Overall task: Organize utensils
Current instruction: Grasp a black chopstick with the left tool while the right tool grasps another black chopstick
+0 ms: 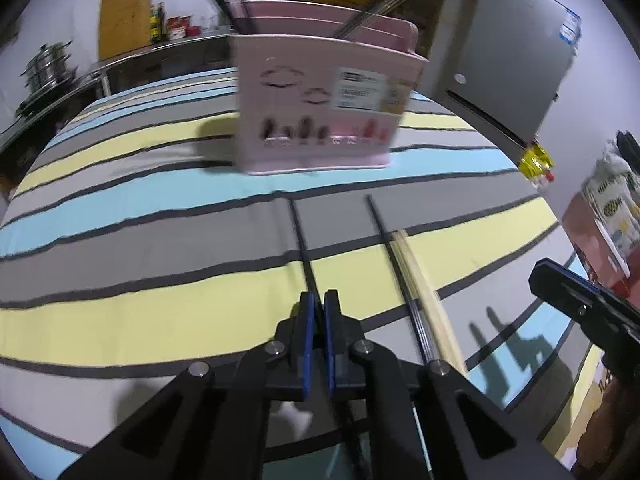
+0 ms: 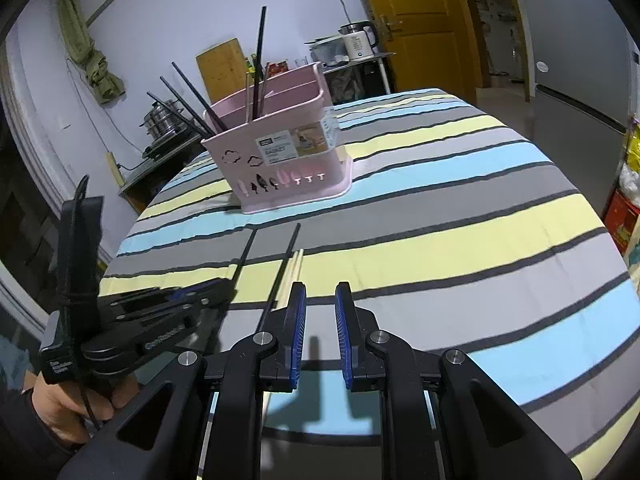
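Black chopstick [image 1: 301, 236] sits pinched in my left claw [image 1: 319, 308], pads shut tight on its near end, rest of it running toward 12 o'clock across the striped cloth [image 1: 160, 300] on the counter. Gripped low at the end, probably so the far tip can swing up into the pink basket [image 1: 320, 100] at 12 o'clock. Second black chopstick [image 1: 390, 248] and pale wooden pair [image 1: 420, 280] lie at 2 o'clock, touching, not yet picked. My right claw [image 2: 320, 308] hovers narrow-open, nothing between the pads, likely waiting its turn. Basket already holds several dark chopsticks [image 2: 260, 60], leaning out. Left view is blurred: basket print unreadable, compartments unclear. Chopstick's near end is hidden behind the claw body. How many wooden sticks, can't tell.
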### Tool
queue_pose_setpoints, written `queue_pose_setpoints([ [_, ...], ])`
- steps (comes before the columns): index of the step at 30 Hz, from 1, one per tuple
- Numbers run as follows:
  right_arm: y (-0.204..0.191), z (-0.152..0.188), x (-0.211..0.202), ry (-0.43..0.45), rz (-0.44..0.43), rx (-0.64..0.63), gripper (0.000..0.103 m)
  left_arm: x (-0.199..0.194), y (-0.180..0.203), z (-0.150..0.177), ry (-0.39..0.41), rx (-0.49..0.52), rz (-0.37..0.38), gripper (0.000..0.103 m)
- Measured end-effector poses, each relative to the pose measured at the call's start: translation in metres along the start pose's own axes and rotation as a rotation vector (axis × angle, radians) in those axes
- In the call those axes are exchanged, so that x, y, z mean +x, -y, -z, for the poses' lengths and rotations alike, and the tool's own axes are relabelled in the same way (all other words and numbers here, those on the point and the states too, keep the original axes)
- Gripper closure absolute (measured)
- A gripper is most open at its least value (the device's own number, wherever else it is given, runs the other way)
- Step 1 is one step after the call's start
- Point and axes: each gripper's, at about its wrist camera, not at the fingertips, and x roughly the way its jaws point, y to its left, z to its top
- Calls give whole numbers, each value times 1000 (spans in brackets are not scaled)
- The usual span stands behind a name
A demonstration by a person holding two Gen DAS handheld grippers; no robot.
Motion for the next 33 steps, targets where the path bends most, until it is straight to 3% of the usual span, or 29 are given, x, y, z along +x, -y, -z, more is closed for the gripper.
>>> queue_pose_setpoints([
  [2,-6,-3,6,-10,-12,-10,88,-4,-13,2,-3,-23,-31,98],
  [7,-21,-11,27,-41,-32,-47,88,-11,-40,8,-3,-76,-24,99],
  [13,-30,-29,63,-97,-33,-63,88,-14,-49,7,-2,-81,-37,94],
  [22,-35,-45,110,-224,26,-86,88,-15,-64,-6,-3,-126,0,92],
  [24,-37,-46,117,-243,24,-90,88,-11,-63,-14,-13,-109,16,81],
  [26,-40,-47,121,-254,15,-92,88,-3,-62,-20,-28,-101,35,78],
  [31,-50,-46,126,-269,-2,-108,88,16,-60,-29,-71,-50,0,79],
  [33,-51,-46,125,-277,2,-119,88,15,-60,-28,-76,-34,-26,91],
])
